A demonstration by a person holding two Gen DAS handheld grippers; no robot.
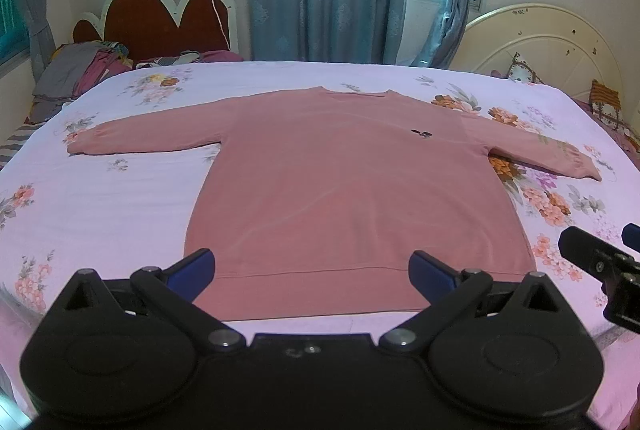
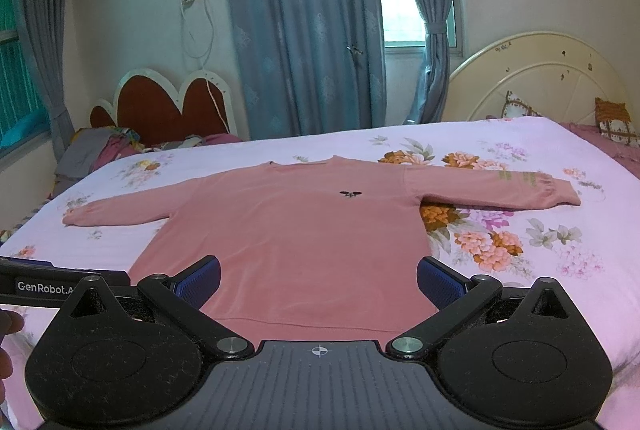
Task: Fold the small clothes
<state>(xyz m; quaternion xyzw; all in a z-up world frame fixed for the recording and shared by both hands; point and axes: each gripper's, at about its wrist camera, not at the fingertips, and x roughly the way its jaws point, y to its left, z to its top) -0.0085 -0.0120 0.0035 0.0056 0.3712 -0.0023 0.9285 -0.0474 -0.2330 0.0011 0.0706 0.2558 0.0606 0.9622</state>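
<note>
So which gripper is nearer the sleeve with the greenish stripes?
The right. The striped sleeve stretches out to the right of the sweater. The right gripper hovers over the hem's right part, jaws open; the left gripper sits further left along the hem, also open.

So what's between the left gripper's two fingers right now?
Only the hem of the pink sweatshirt lying flat on the bedsheet; the left gripper grips nothing, seen in the left wrist view.

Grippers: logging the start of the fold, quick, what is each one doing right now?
Left gripper: open, holding nothing, near the hem of the pink sweater.
Right gripper: open, holding nothing, also near the hem.
</note>
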